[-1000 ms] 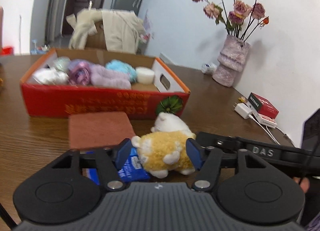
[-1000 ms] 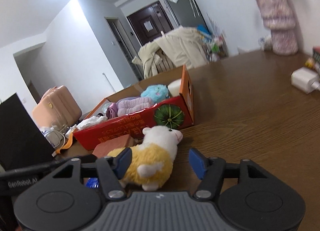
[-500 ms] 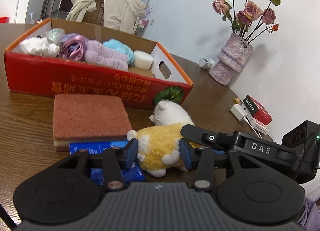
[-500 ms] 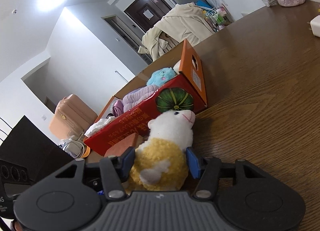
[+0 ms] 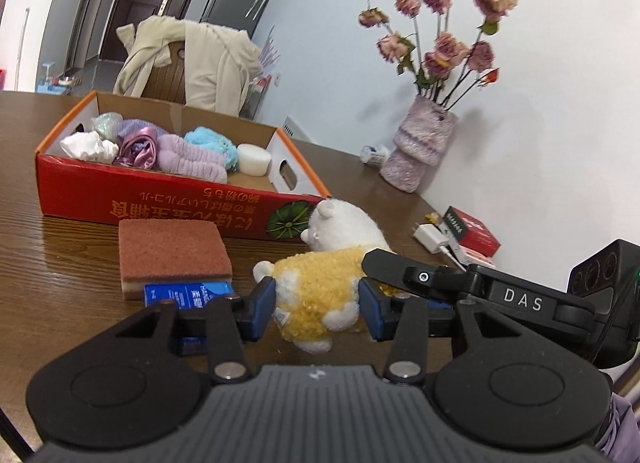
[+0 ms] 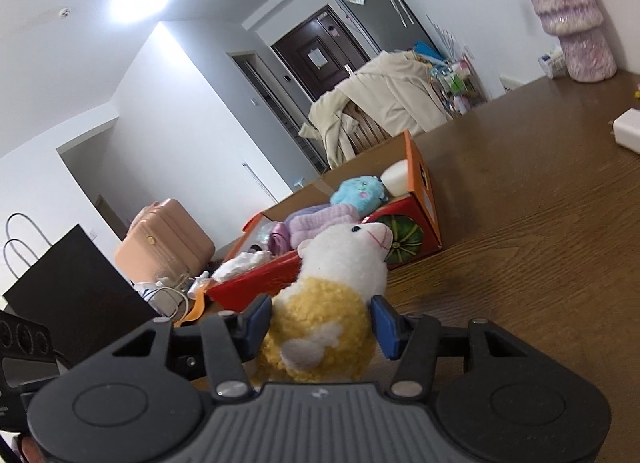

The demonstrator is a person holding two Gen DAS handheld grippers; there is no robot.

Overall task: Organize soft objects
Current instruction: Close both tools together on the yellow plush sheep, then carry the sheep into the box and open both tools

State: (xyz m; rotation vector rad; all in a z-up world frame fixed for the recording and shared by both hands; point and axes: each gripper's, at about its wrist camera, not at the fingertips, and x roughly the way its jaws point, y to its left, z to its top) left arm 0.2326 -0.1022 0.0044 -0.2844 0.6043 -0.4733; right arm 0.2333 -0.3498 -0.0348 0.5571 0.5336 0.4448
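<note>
A plush sheep (image 5: 320, 291) with a white head and a yellow woolly body is in front of the red cardboard box (image 5: 160, 199). My left gripper (image 5: 318, 313) is shut on its body, with both blue pads pressed into the wool. My right gripper (image 6: 322, 325) is shut on the same sheep (image 6: 332, 303) from the other side. One of the right gripper's fingers (image 5: 396, 267) lies across the sheep's back in the left wrist view. The box (image 6: 424, 191) holds several soft things: a white cloth, purple and lilac pieces, a blue plush (image 6: 360, 191) and a white round sponge (image 5: 252, 159).
A brown scouring sponge (image 5: 172, 247) and a blue packet (image 5: 188, 295) lie left of the sheep. A vase of dried roses (image 5: 420, 151), a white charger (image 5: 430, 237) and a small red box (image 5: 476, 229) stand by the wall. A coat-draped chair (image 5: 192, 59) is behind the table. A black paper bag (image 6: 76, 283) stands left.
Both grippers have narrowed onto the sheep, from pads apart to pads pressing the wool. The sheep has come up a little, and its head now overlaps the box front in the right wrist view.
</note>
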